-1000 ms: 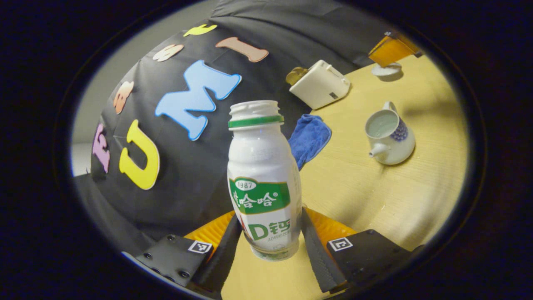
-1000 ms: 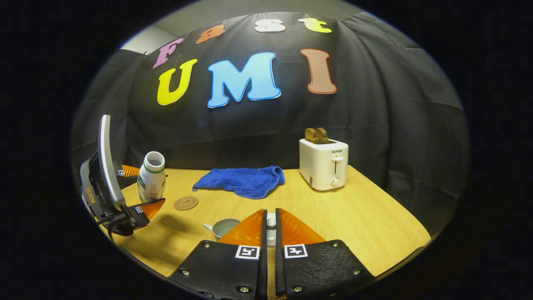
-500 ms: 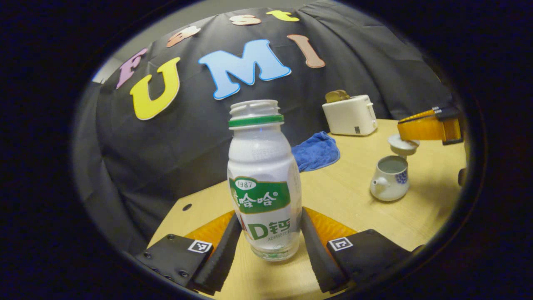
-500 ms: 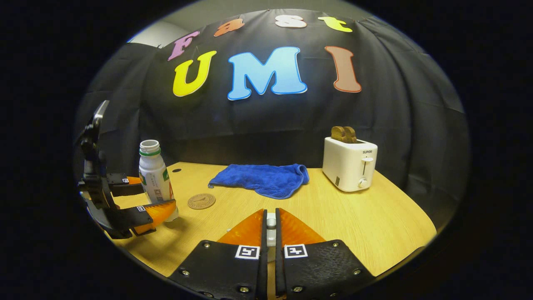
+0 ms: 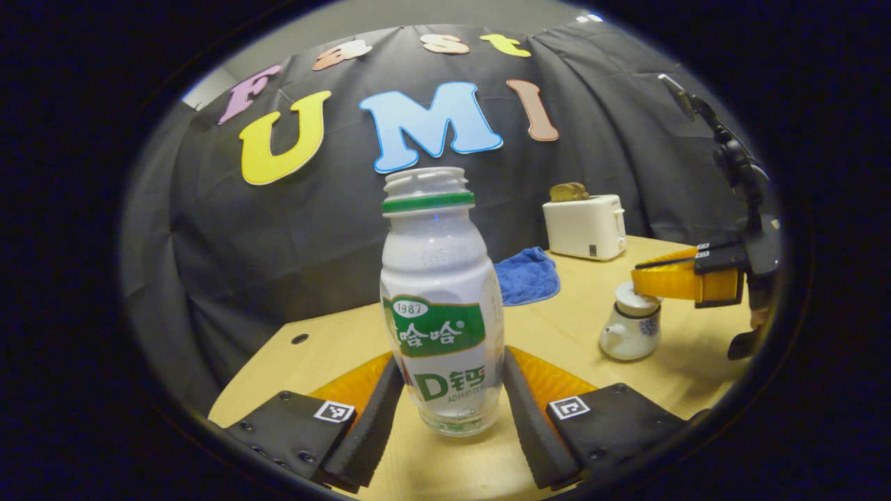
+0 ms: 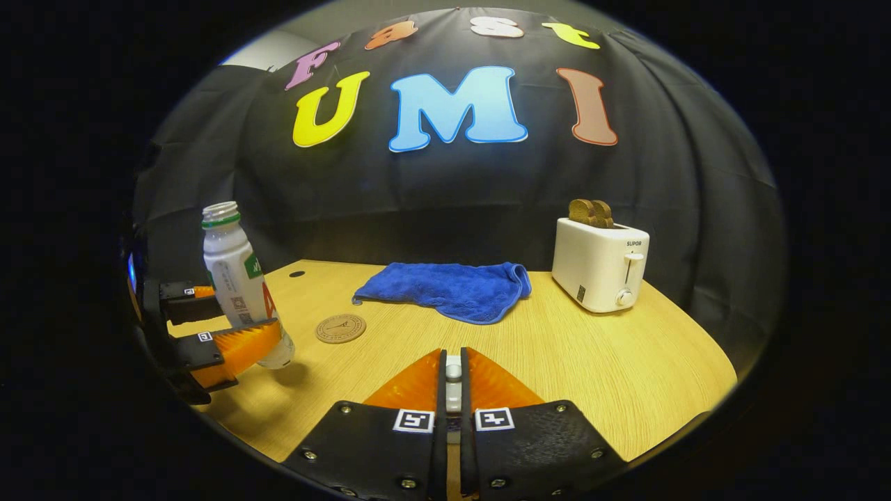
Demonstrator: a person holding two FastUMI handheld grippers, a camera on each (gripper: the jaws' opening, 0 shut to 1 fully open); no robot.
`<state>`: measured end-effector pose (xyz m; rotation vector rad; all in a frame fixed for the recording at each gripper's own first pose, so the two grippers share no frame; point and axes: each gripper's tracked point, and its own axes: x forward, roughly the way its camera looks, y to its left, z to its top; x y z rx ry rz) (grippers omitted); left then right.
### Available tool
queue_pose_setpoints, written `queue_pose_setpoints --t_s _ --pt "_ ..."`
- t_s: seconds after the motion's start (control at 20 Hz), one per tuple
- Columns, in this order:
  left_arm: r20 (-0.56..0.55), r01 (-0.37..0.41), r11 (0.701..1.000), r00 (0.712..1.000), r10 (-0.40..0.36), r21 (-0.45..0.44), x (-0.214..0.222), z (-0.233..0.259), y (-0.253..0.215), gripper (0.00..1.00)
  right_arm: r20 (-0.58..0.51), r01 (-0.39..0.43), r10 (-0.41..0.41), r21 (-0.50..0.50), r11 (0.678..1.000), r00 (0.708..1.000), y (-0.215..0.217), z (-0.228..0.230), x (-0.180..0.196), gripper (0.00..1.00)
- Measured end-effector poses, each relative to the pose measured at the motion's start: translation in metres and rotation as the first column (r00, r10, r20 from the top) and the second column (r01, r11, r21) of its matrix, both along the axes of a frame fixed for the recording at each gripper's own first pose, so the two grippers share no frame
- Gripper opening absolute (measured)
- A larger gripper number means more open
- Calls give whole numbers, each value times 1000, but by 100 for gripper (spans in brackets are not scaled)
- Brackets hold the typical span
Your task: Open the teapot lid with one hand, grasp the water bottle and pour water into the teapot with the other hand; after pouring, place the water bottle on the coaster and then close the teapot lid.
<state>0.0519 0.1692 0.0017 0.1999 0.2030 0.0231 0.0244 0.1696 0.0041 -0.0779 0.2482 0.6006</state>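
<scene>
A white water bottle [image 5: 442,306] with a green label and no cap stands nearly upright between the fingers of my left gripper [image 5: 451,365], which is shut on its lower part. In the right gripper view the bottle [image 6: 237,278] leans slightly, held by the left gripper [image 6: 230,327] just left of the round brown coaster [image 6: 340,328]. The white teapot [image 5: 630,337] stands on the table with its lid [image 5: 635,299] resting on its top. My right gripper [image 5: 644,280] is shut on the lid's knob [image 6: 452,379], which shows between its fingers [image 6: 452,356].
A blue cloth [image 6: 445,289] lies at the back middle of the wooden table [image 6: 592,362]. A white toaster [image 6: 602,264] with bread in it stands at the back right. The black booth wall rises behind the table.
The bottle has come back from a tilt to nearly upright and moved down near the coaster. The right gripper has lowered the lid from above the open teapot onto it.
</scene>
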Motion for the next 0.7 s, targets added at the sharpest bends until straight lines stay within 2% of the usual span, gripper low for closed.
queue_pose_setpoints --t_s 0.45,0.65,0.7 --pt "14 -10 999 1000 11 -46 -4 3 5 92 3 5 -5 -17 1000 1000 1 -8 -1 7" --pt "19 -9 999 1000 10 -46 -6 6 2 81 -11 6 -6 -10 1000 1000 1 -14 -1 7" --pt "19 -10 999 1000 10 -45 -7 7 2 81 -12 6 -6 -6 1000 1000 1 -13 -2 7"
